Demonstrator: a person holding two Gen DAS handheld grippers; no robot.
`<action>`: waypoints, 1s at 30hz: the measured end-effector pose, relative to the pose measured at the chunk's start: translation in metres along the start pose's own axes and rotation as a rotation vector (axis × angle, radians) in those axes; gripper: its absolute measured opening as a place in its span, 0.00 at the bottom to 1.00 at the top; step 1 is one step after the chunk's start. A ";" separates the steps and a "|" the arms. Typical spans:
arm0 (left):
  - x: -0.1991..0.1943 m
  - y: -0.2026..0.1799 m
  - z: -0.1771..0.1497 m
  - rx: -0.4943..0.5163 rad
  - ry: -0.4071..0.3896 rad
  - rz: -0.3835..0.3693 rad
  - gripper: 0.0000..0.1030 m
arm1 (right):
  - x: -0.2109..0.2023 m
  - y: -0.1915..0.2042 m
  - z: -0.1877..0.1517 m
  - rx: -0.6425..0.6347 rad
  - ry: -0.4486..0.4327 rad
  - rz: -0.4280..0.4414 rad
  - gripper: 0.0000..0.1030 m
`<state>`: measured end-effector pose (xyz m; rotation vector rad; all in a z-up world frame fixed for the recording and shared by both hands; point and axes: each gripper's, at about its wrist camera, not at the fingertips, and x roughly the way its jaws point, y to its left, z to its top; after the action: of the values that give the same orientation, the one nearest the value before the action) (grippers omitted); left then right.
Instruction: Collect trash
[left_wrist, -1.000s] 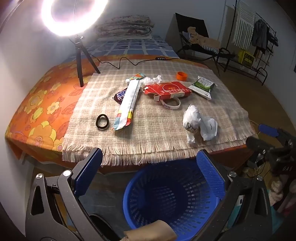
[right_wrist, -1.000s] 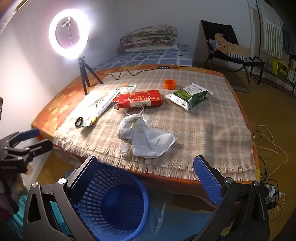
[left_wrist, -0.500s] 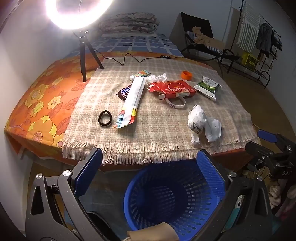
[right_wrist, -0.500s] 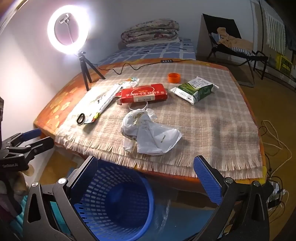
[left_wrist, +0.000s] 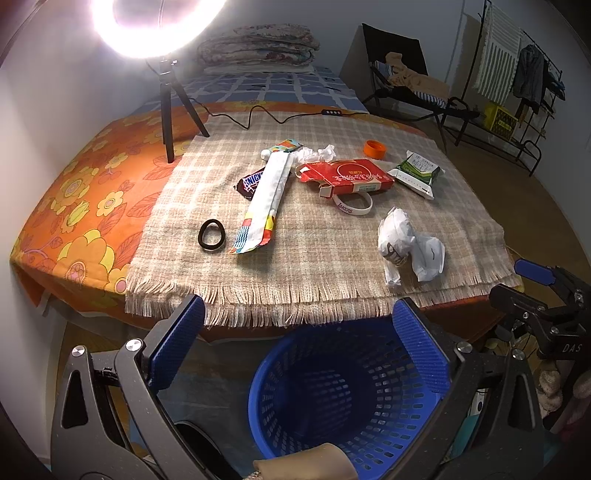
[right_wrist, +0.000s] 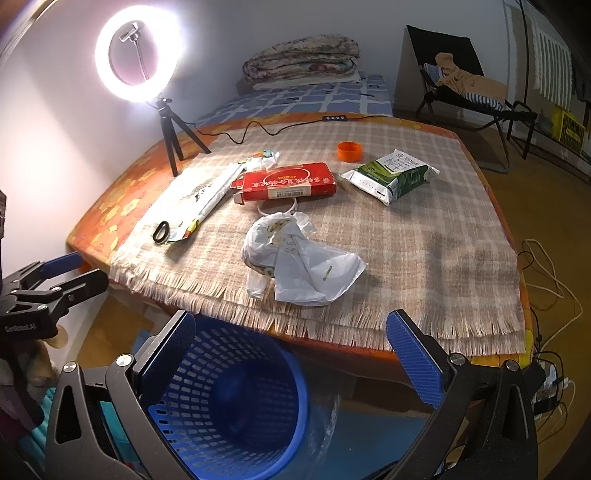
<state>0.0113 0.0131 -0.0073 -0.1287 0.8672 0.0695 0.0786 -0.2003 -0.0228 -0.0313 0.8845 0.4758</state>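
Observation:
A blue mesh basket (left_wrist: 347, 391) stands on the floor below the table's near edge; it also shows in the right wrist view (right_wrist: 229, 402). On the checked cloth lie a crumpled white plastic bag (left_wrist: 406, 247) (right_wrist: 299, 266), a red carton (left_wrist: 347, 177) (right_wrist: 284, 182), a long white wrapper (left_wrist: 266, 199), a Snickers wrapper (left_wrist: 249, 182), crumpled tissue (left_wrist: 317, 152) and a green packet (left_wrist: 415, 173) (right_wrist: 391, 173). My left gripper (left_wrist: 299, 343) is open and empty above the basket. My right gripper (right_wrist: 291, 365) is open and empty, in front of the bag.
A ring light on a tripod (left_wrist: 166, 107) stands at the table's back left, its cable across the cloth. An orange cap (left_wrist: 375, 148), a white wristband (left_wrist: 352, 206) and a black hair tie (left_wrist: 211, 234) lie on the cloth. A chair (right_wrist: 465, 85) stands beyond.
Both grippers have drifted slightly closer to the table and the views have tilted up a little. Nothing on the table has moved. Both stay open.

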 end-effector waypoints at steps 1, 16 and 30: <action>0.000 0.000 0.000 0.000 0.000 0.000 1.00 | 0.000 0.000 0.000 -0.001 0.000 0.000 1.00; 0.001 0.001 0.000 0.000 0.002 0.004 1.00 | 0.001 0.002 -0.001 -0.009 0.004 0.001 1.00; 0.001 0.000 0.001 0.001 0.003 0.004 1.00 | 0.003 0.003 -0.003 -0.009 0.014 -0.001 1.00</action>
<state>0.0122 0.0135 -0.0074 -0.1258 0.8709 0.0729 0.0764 -0.1971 -0.0262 -0.0432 0.8962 0.4794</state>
